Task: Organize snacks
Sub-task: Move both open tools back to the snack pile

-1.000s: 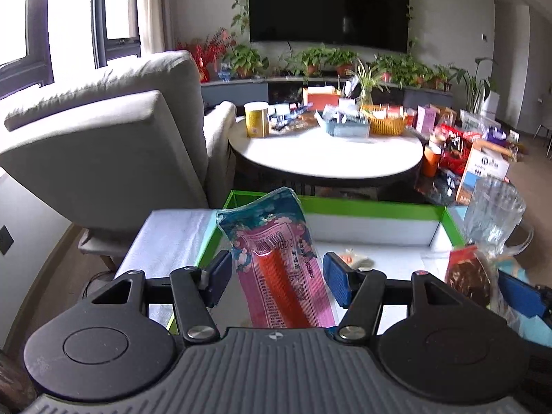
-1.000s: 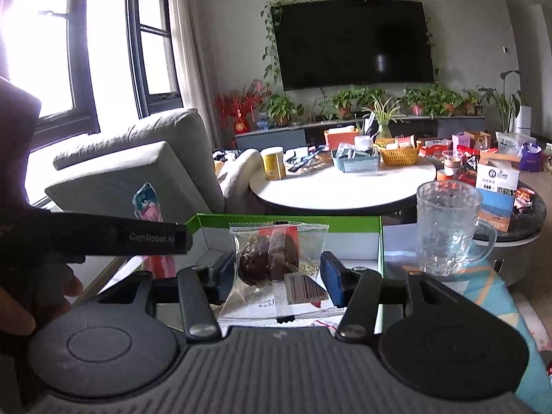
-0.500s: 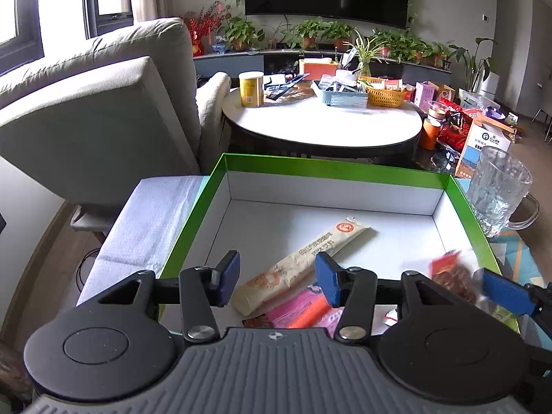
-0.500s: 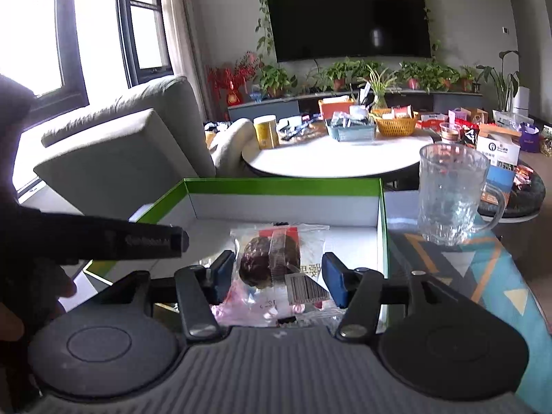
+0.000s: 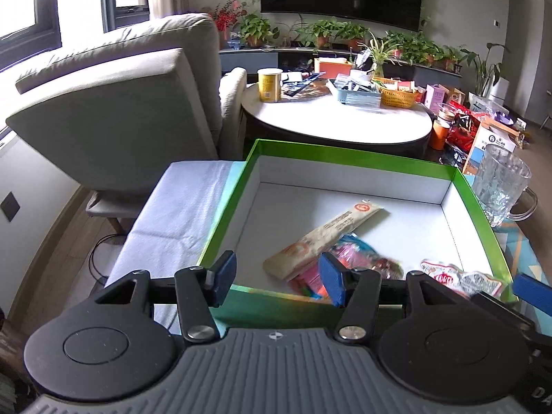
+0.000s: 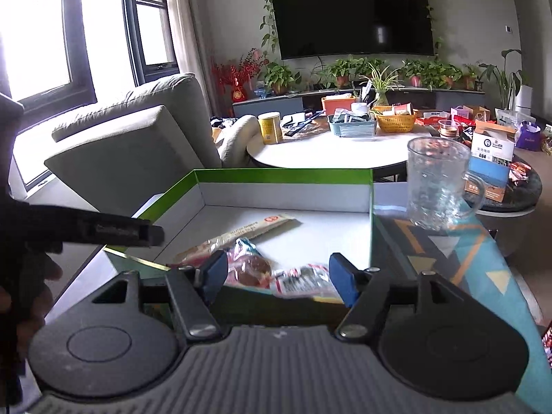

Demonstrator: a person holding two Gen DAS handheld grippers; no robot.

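With both grippers opening and nothing clamped, the right gripper [image 6: 277,276] hangs nearest the clear packet [image 6: 276,274] just beyond its tips in the green box [image 6: 283,176], long axis crosswise; left gripper [image 5: 276,277] empty.

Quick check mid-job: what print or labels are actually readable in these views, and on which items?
No text reads clearly.
Tan packet: red round logo and print, too small.
Clear wrapper: barcode and print, blurred.
Left gripper side lettering, in right view: blurred.
White carton: round logo, characters too small.
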